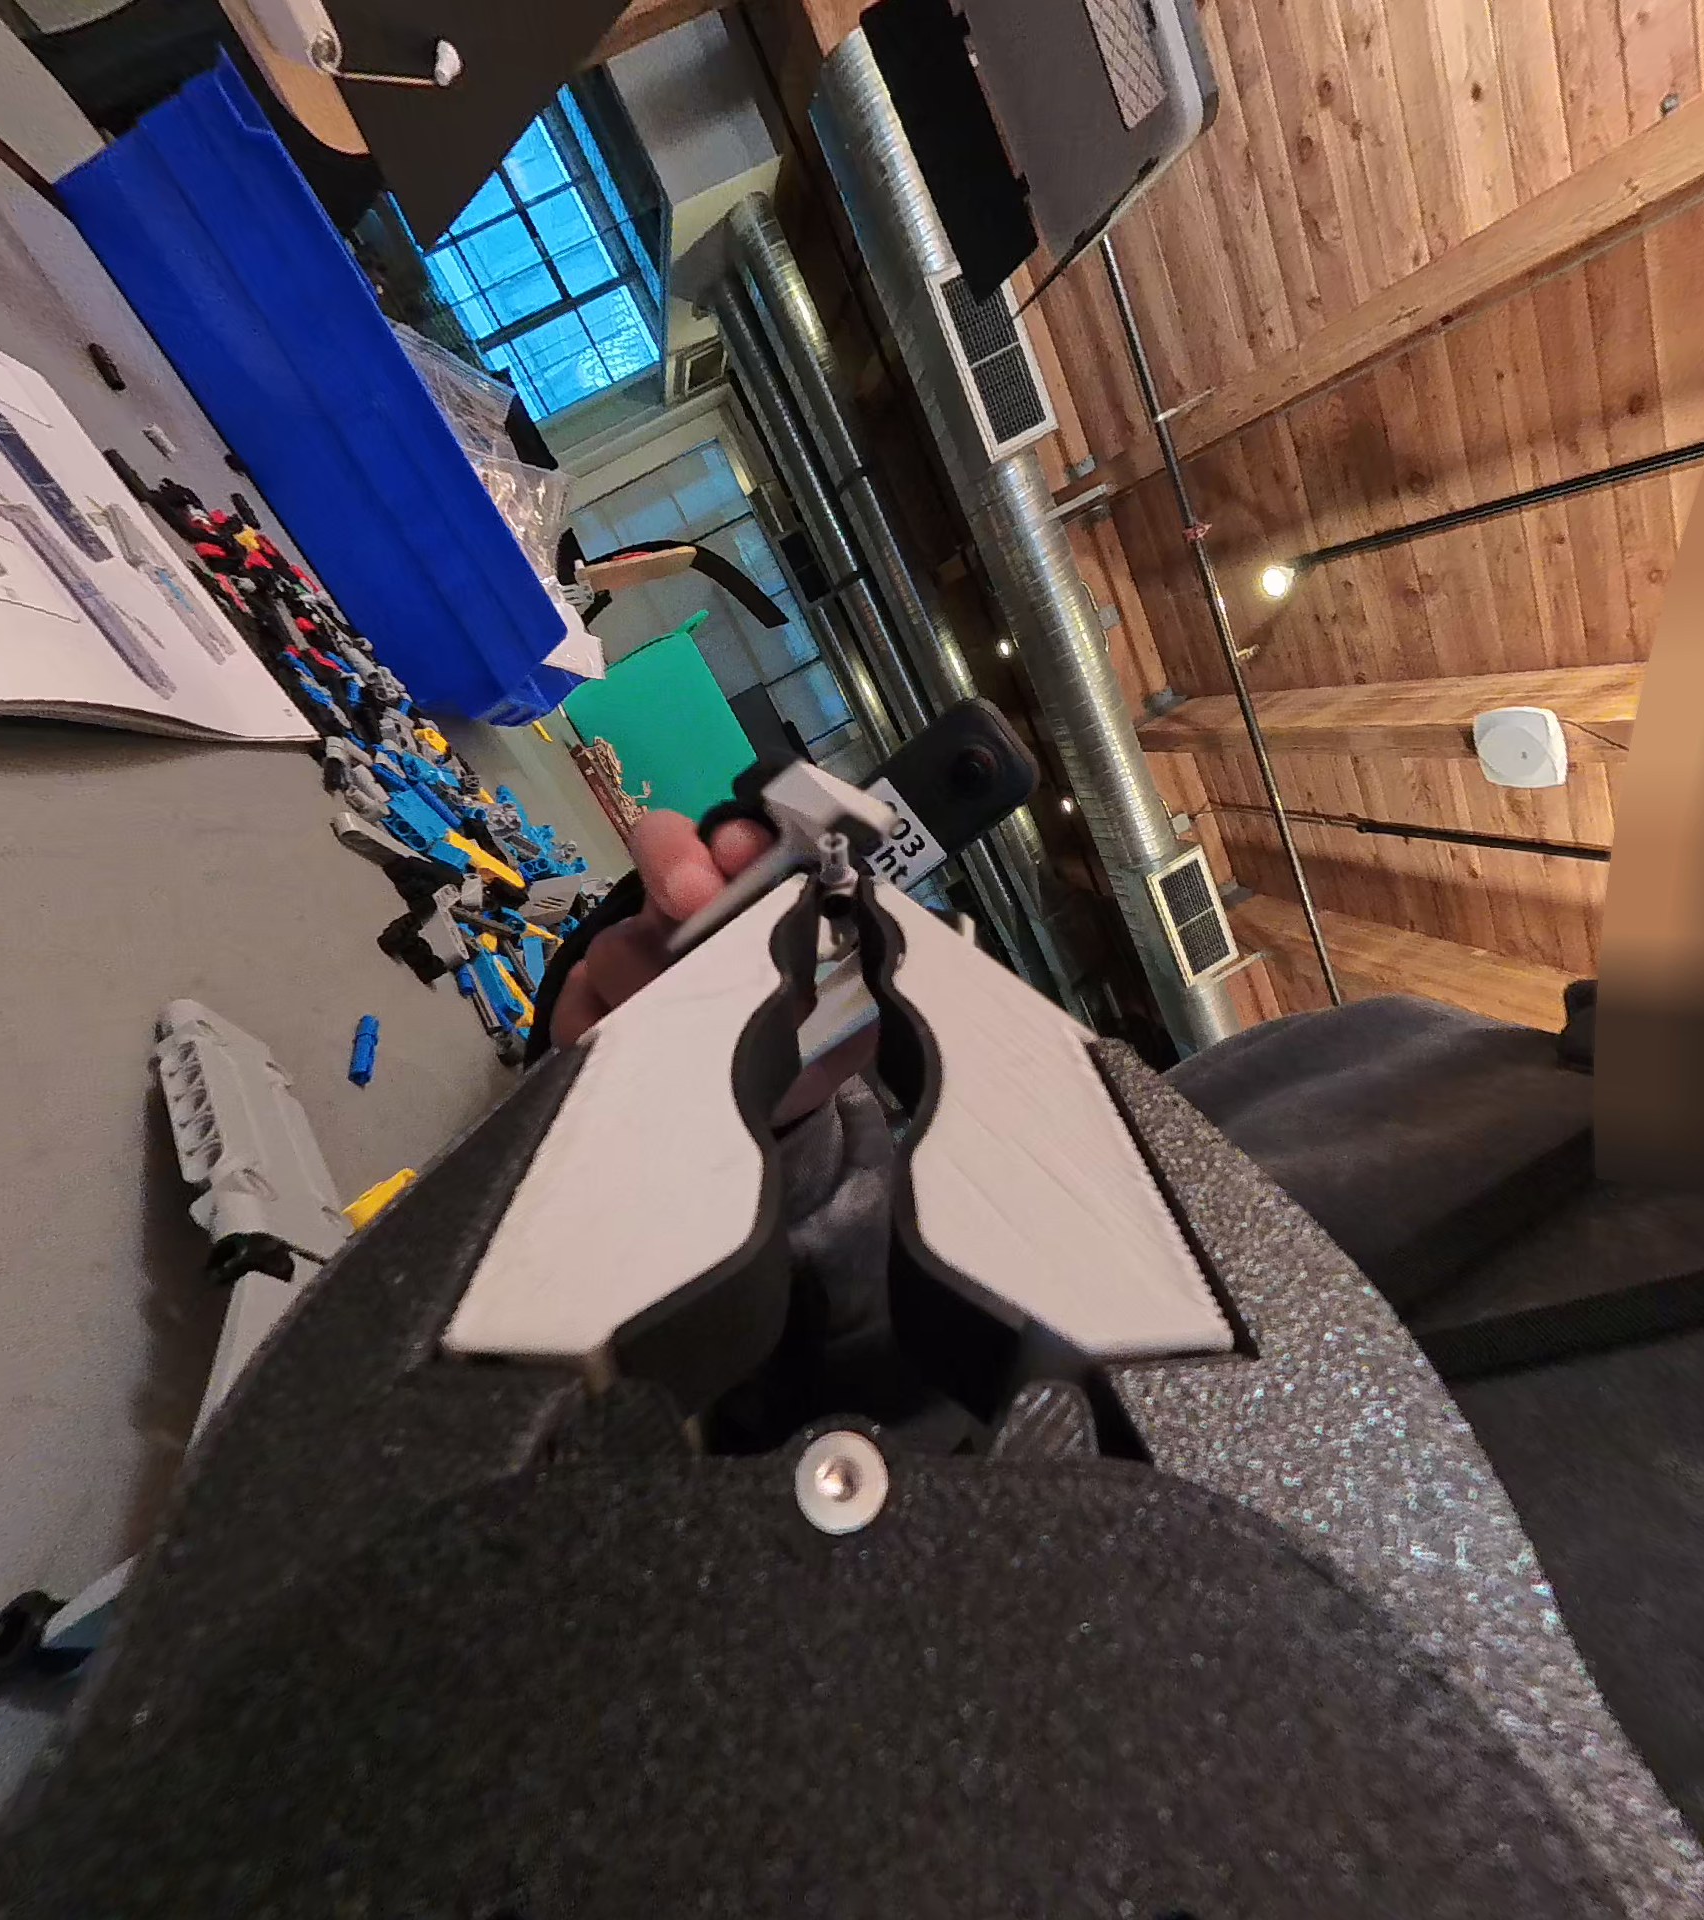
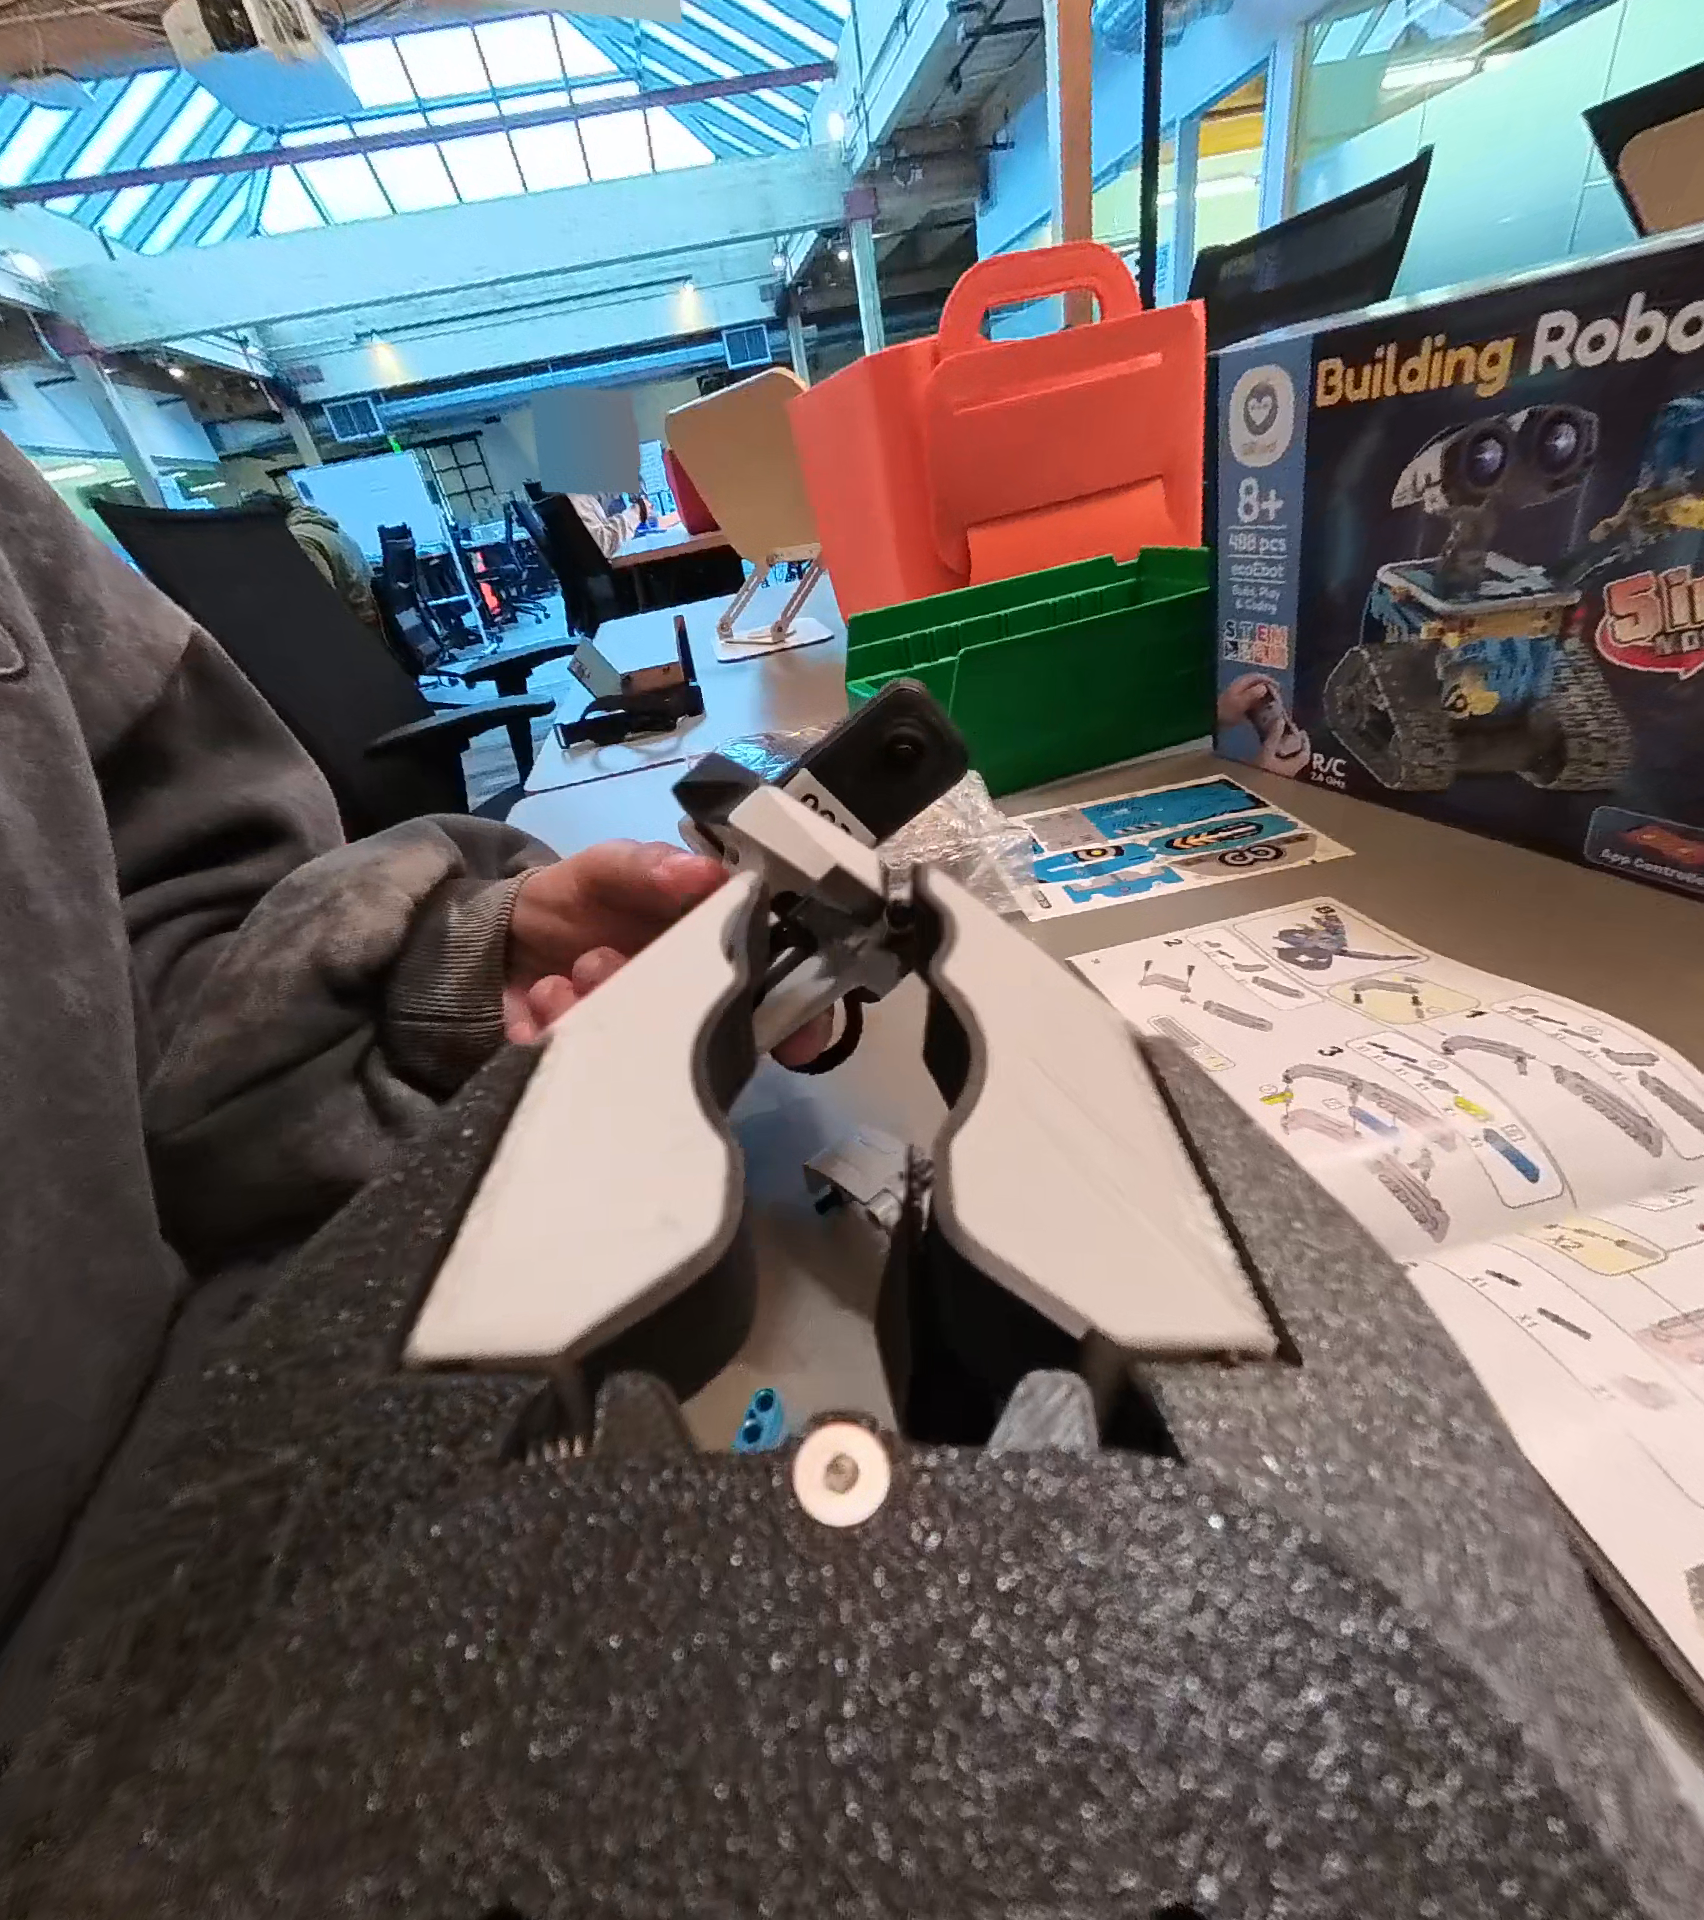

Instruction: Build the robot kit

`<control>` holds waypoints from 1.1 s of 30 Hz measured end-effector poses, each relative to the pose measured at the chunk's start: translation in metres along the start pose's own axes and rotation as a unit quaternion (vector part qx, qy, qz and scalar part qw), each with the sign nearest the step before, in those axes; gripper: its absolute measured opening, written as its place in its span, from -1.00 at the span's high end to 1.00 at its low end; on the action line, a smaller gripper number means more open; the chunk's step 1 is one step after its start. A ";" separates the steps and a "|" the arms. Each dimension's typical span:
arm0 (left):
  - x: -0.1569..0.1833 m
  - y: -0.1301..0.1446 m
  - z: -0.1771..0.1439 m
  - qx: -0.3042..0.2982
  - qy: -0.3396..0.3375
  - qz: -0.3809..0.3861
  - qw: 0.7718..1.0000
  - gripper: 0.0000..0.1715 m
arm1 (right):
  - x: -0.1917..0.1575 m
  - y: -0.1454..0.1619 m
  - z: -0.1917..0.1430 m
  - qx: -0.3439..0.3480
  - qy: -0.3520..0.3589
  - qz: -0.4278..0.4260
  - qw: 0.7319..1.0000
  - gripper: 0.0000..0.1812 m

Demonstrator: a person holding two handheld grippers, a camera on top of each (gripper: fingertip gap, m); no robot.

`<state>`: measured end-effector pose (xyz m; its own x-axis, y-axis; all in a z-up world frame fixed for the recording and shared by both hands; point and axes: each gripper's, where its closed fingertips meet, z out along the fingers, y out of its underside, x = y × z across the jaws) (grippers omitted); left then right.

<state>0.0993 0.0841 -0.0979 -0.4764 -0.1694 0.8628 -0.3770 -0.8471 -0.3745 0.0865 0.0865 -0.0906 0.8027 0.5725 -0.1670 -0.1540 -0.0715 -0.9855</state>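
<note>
grey brick piece (image 1: 832, 883) pinched in left gripper (image 1: 840, 902); right gripper (image 2: 895, 914) tips pressed on it at 12 o'clock, both held above table (image 2: 1243, 821).

Left gripper (image 1: 840, 914) and right gripper (image 2: 832, 935): pale grey fingers (image 1: 619, 1174) with wavy black inner edges, on speckled black bodies, each with a silver screw (image 1: 840, 1481) at lower centre (washer white on the right). Grey sweatshirt sleeve (image 2: 235, 883), ribbed cuff, at left.

Place: open-plan office workspace
Signs: black swivel office chairs (image 2: 412, 644), long rows of white desks (image 2: 640, 644), glass skylight roof (image 2: 391, 135), silver ventilation ducts (image 1: 1024, 520), wooden plank ceiling (image 1: 1399, 312)
</note>
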 end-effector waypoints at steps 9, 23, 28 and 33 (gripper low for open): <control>0.001 -0.003 -0.002 0.000 0.001 0.006 1.000 0.94 | 0.005 -0.001 -0.002 -0.002 0.029 -0.032 0.999 0.77; 0.003 0.003 0.000 -0.016 0.008 0.002 1.000 0.94 | 0.002 0.010 -0.002 -0.034 0.029 -0.056 0.997 0.83; 0.003 0.005 0.002 -0.022 0.008 0.001 1.000 0.94 | 0.006 0.009 -0.005 -0.045 0.054 -0.089 0.993 0.96; -0.004 0.000 0.000 -0.008 -0.009 -0.004 1.000 0.87 | 0.017 0.009 -0.007 -0.070 0.127 -0.202 0.969 0.97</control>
<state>0.1009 0.0848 -0.1011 -0.4585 -0.1727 0.8718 -0.3928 -0.8405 -0.3731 0.1025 0.0895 -0.1026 0.8997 0.3594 0.2476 0.2669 -0.0043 -0.9637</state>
